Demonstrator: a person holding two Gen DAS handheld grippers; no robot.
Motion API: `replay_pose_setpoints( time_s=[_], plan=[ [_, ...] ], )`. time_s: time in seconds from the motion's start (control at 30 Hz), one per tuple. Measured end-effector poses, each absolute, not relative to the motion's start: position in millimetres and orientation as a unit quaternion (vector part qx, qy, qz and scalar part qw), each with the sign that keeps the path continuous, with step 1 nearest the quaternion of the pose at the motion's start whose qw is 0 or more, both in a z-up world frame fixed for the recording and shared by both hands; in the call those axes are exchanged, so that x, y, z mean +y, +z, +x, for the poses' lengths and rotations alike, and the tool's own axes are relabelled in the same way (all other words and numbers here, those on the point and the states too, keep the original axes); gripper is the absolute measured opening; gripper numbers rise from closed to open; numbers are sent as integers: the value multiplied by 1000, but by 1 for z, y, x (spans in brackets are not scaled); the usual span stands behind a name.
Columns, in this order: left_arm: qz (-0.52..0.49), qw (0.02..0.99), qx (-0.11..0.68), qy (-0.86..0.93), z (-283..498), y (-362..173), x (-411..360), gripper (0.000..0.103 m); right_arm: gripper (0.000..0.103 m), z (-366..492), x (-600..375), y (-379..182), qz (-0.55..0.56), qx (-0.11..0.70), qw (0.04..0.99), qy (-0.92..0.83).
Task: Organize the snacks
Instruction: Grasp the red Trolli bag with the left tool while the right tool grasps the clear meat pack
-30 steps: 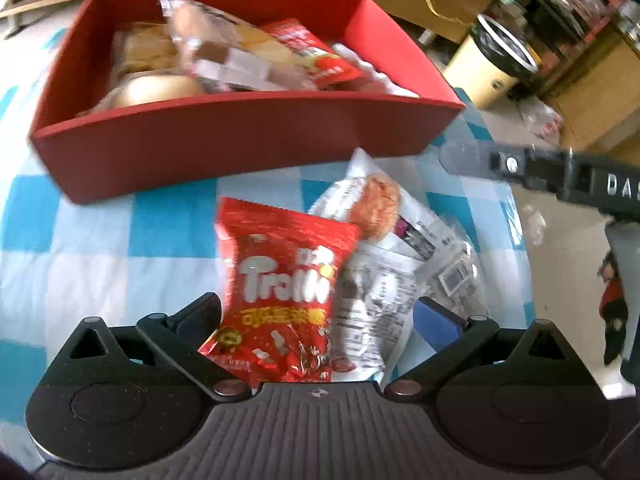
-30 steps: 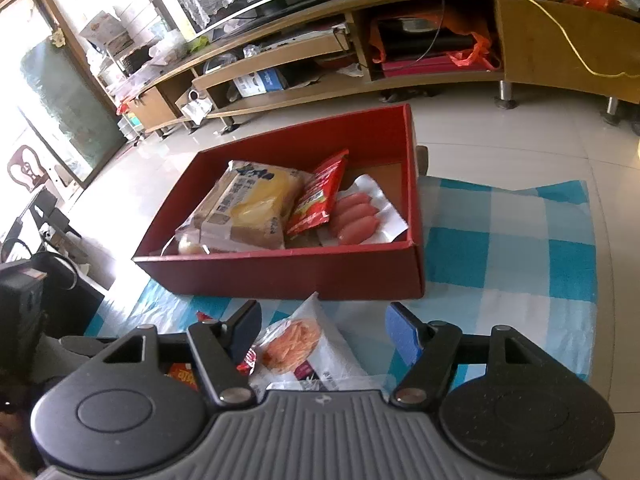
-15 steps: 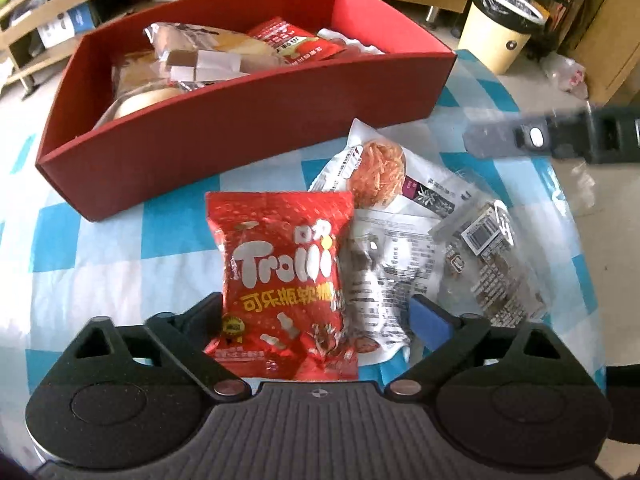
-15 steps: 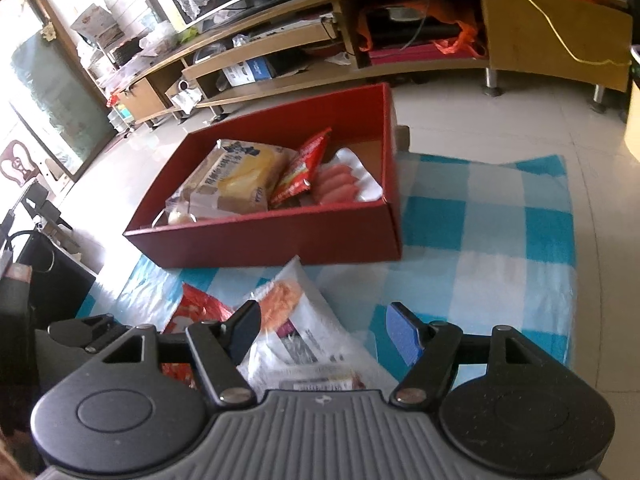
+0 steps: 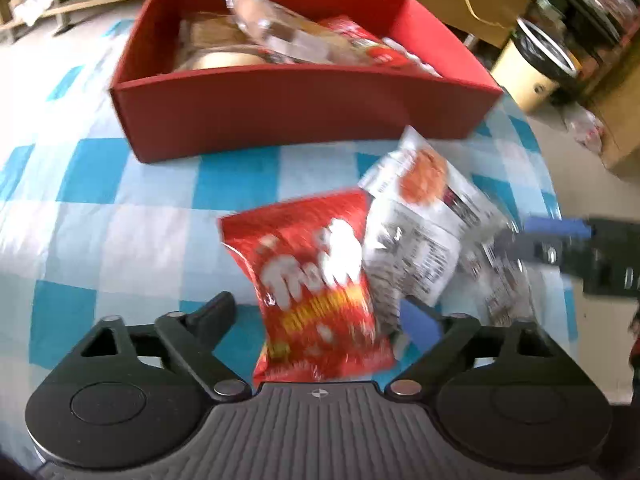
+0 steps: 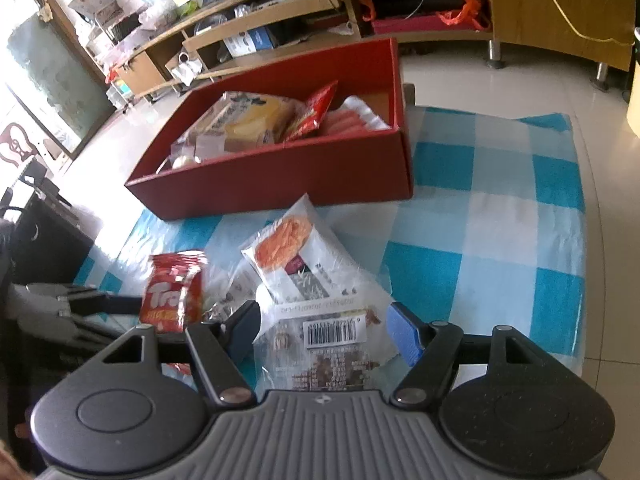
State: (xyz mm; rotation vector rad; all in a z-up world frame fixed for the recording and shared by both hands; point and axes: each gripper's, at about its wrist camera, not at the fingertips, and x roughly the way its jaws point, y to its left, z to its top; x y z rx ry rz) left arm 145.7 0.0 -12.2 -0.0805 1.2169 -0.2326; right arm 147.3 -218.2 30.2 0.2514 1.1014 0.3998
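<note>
A red Trolli gummy bag (image 5: 316,280) lies on the blue-checked cloth between the jaws of my open left gripper (image 5: 320,316); it also shows in the right wrist view (image 6: 174,292). Beside it lie a white snack pack with an orange picture (image 5: 420,184) and a clear pack with a barcode (image 6: 332,340). My open right gripper (image 6: 324,332) straddles the clear pack. The red box (image 5: 304,108) behind holds bread, a red packet and sausages (image 6: 352,120). The right gripper shows at the right of the left wrist view (image 5: 560,240).
The blue-checked cloth (image 6: 500,220) covers a round table. A beige bin (image 5: 536,68) stands on the floor past the right edge. Wooden shelves (image 6: 320,8) line the room behind the box.
The left gripper has shifted, so the Trolli bag now sits right of centre between its jaws and looks blurred. The right gripper has come lower and closer over the clear pack.
</note>
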Motion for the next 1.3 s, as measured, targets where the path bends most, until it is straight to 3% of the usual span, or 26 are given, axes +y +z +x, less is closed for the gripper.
replay_pose_setpoints(
  time_s=[0.13,0.7,0.83,0.9,1.3],
  plan=[
    [-53,816,568,-96,154,-17,1,103,70,147,-216,25,117,529,819,190],
    [0,822,563,-81,139,-18,-2,103,85,118,-196,16,61,539,822,173],
    [30,825,559,-80,136,-21,-10,103,93,115,-187,9,34,543,821,174],
    [36,826,556,-80,135,-22,-12,103,103,115,-185,5,31,541,821,178],
    [48,828,552,-83,134,-24,-13,103,103,107,-163,-2,-46,506,842,179]
  ],
)
